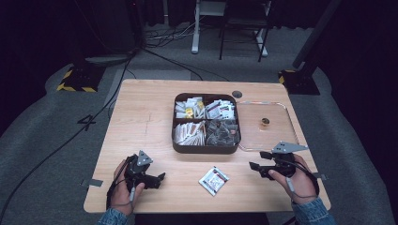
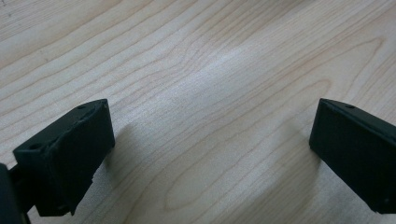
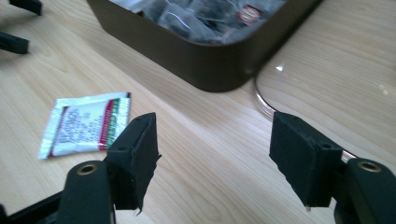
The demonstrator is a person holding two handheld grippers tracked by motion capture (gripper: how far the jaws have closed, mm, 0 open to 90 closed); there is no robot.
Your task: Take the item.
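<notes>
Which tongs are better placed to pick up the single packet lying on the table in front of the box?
Probably the right tongs: they are open and the packet lies just ahead of them. The left tongs, also open, face bare table.

- The left gripper [image 2: 212,154] hung low over the pale wooden table [image 2: 210,70].
- Its two black jaws stood wide apart, nothing between them but bare woodgrain.
</notes>
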